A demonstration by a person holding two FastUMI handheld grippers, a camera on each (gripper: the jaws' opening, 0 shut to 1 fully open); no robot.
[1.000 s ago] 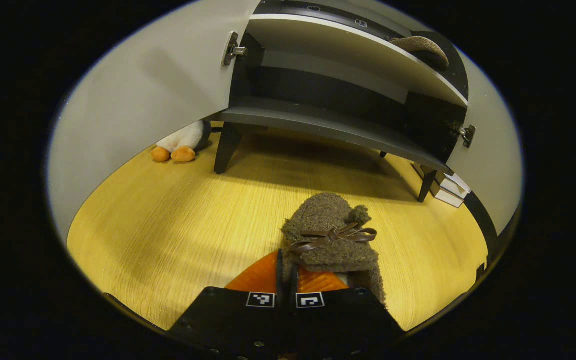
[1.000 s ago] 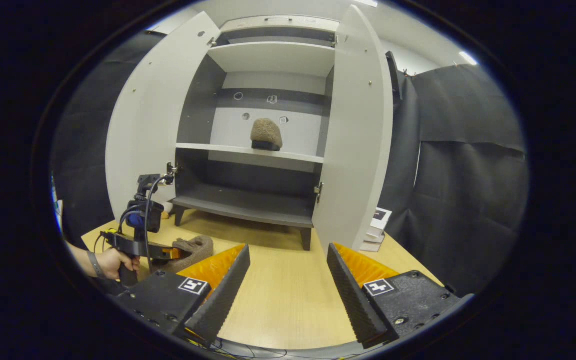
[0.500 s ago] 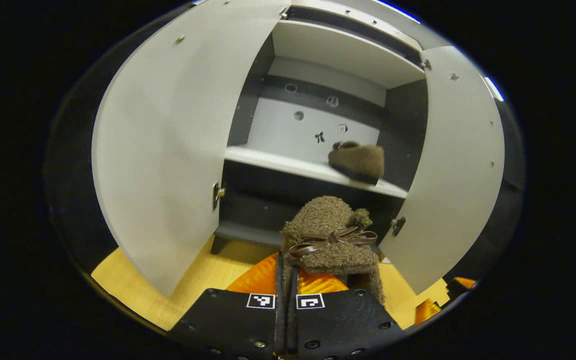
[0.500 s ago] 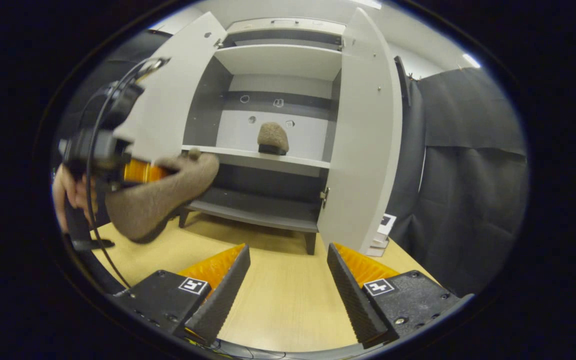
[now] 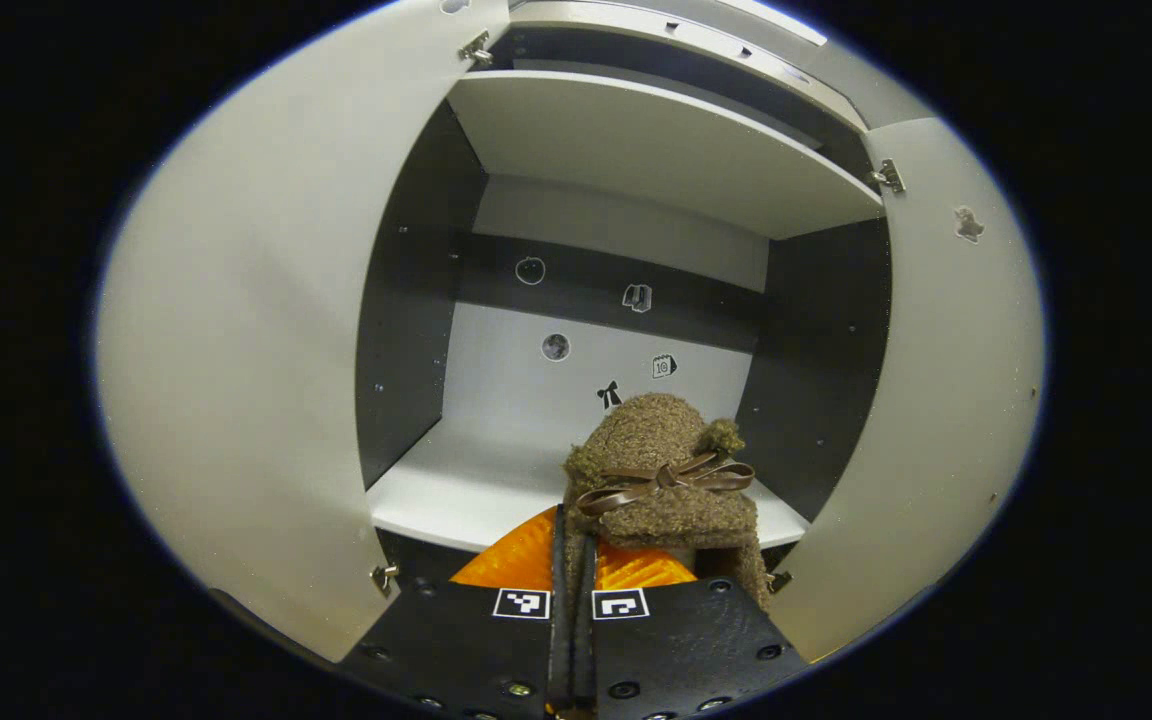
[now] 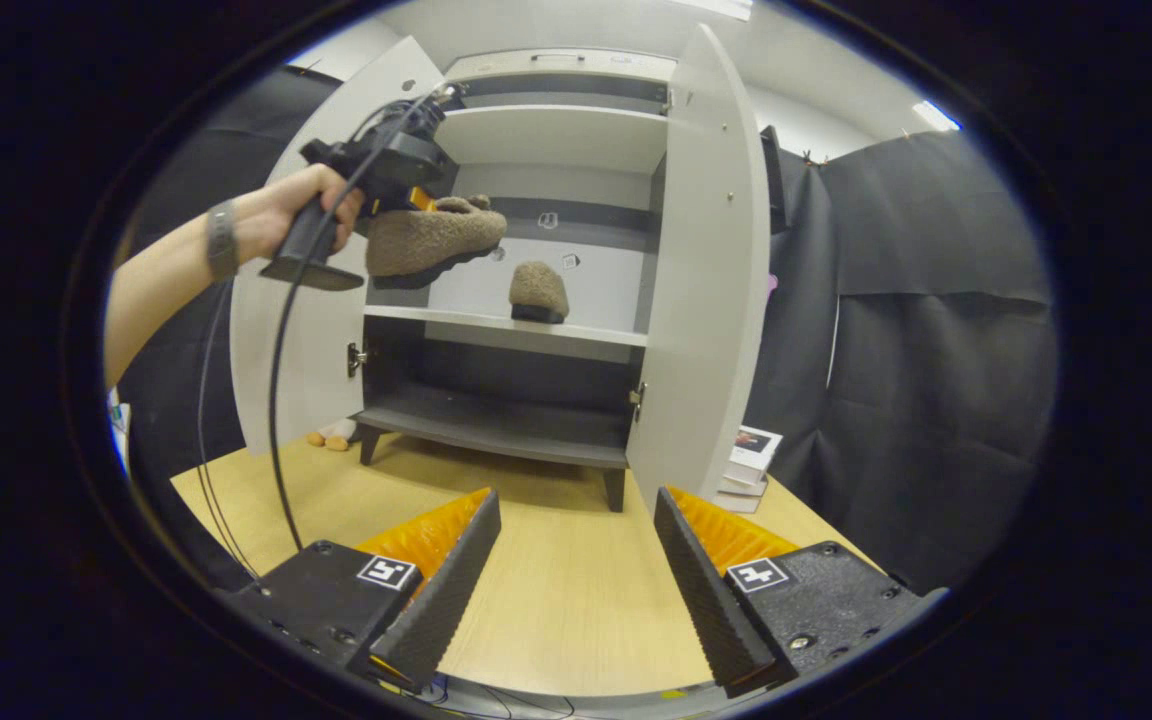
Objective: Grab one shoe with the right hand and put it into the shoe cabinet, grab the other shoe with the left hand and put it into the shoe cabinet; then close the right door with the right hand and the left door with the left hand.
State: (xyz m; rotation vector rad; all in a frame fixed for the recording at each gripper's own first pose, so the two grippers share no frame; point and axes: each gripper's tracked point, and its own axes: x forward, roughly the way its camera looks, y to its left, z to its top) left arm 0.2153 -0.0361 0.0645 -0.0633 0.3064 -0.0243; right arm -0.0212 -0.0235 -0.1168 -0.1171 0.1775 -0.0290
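My left gripper (image 5: 573,530) is shut on a fuzzy brown shoe (image 5: 664,478) with a brown bow, pinching its heel edge. In the right gripper view a hand holds that gripper (image 6: 391,170) and the shoe (image 6: 431,240) in the air, level with the cabinet's middle compartment at its left side. The other brown shoe (image 6: 538,290) rests on the middle shelf (image 6: 596,332). The shoe cabinet (image 6: 556,140) has both doors open: left door (image 6: 276,330), right door (image 6: 701,300). My right gripper (image 6: 576,545) is open over the wooden floor, well in front of the cabinet, with nothing between its fingers.
The cabinet's bottom shelf (image 6: 496,430) stands on dark legs above the wooden floor (image 6: 556,600). A plush toy's orange feet (image 6: 326,440) show beside the left leg. A small stack of boxes (image 6: 751,460) lies by the right door. Black cloth walls (image 6: 936,330) hang to the right.
The left gripper has lifted the shoe off the floor and carried it up and forward to the level of the middle shelf. The right gripper has stayed put and open.
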